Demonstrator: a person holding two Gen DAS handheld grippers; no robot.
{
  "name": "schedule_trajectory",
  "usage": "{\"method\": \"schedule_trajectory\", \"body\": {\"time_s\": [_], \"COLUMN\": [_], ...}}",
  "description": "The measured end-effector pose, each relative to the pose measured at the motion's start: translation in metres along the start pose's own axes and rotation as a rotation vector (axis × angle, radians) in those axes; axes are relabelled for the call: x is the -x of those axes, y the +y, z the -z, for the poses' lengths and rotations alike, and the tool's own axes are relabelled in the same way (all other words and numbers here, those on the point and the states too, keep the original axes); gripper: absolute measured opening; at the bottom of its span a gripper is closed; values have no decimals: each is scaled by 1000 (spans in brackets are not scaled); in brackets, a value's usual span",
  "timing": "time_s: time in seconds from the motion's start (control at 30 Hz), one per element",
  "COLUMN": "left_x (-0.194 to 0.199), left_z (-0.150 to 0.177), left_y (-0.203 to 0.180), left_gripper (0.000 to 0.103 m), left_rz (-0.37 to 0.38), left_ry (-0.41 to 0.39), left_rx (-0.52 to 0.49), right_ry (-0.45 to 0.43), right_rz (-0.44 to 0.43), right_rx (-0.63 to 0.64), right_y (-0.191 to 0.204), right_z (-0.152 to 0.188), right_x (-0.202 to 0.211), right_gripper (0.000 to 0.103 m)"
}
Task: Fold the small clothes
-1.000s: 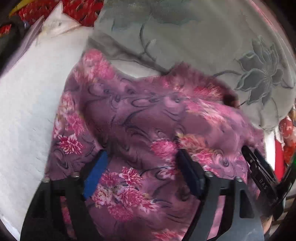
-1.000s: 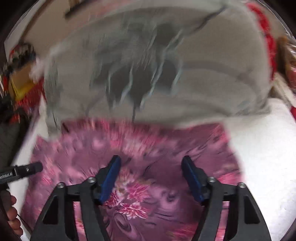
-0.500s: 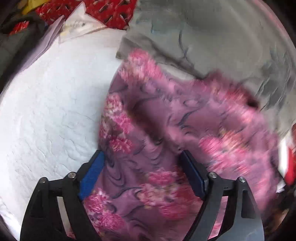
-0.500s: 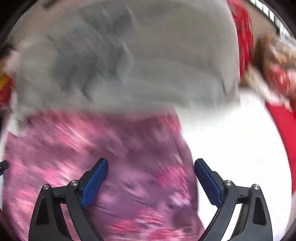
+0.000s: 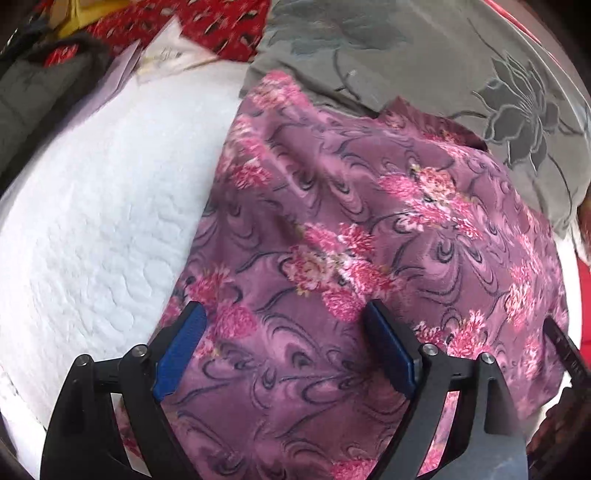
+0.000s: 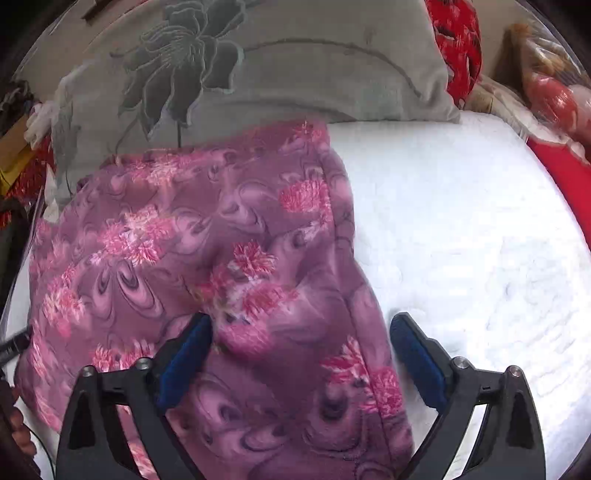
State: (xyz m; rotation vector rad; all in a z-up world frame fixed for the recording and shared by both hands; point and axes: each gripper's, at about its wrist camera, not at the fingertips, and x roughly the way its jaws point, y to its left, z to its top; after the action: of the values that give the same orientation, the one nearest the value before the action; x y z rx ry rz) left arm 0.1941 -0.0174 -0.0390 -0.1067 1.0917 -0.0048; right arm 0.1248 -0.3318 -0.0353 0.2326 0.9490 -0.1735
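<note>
Left gripper (image 5: 284, 325): jaws spread wide, nothing pinched. Its blue pads (image 5: 181, 350) hang over the purple garment (image 5: 351, 240), straddling the cloth near its left edge; whether the tips touch the fabric cannot be told.

Right gripper (image 6: 303, 332): jaws spread wide, nothing pinched. One blue pad sits over the garment (image 6: 184, 258), the other over the bare white quilted cover (image 6: 461, 240), so the garment's right edge runs between them. Contact with the cloth cannot be told.

Count: two grippers, one garment, one grey pillow (image 6: 295, 66). The tip of the other gripper shows at the frame edge in each wrist view, and part of a hand (image 6: 20, 432) shows at the lower left of the right wrist view.

Garment: a single piece of purple fabric printed with pink flowers and dark swirls. It lies spread on the white cover (image 5: 92, 221), mostly flat with soft ripples. Its far edge touches and slightly overlaps the grey pillow (image 5: 461, 74), which bears a dark flower pattern. Red patterned fabric (image 5: 177, 18) lies beyond the cover, and a red item (image 6: 458, 48) sits beside the pillow.
</note>
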Motion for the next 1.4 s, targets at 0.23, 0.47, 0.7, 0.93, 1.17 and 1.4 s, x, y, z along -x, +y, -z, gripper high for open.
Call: {"method": "schedule_trajectory", "body": {"time_s": [0.23,0.47,0.7,0.93,1.17,1.4], "left_x": [-3,5,40,32,47,45], "left_z": [-2,11,19,44,23,6], "left_y": [5,1,29,46,109,166], "left_gripper": [89,89,89,89,89,89], "left_rz": [-18,-31,64,11,172,243], "left_ry": [12,23,37,85,93,128], "left_rx": [-9,-11,15,-87,142,283], "right_ry": [-130,26,1,94,16,-37], "right_rz": [15,15,-34,34,-21,-160], "right_rx": [85,135,100,273,359,683], "right_y": [22,18,21,50,106,220], "right_z": [4,37,28,53,52,83], "right_x": [56,25,55,37,71,82], "right_gripper": [96,99,98,100,98,98]}}
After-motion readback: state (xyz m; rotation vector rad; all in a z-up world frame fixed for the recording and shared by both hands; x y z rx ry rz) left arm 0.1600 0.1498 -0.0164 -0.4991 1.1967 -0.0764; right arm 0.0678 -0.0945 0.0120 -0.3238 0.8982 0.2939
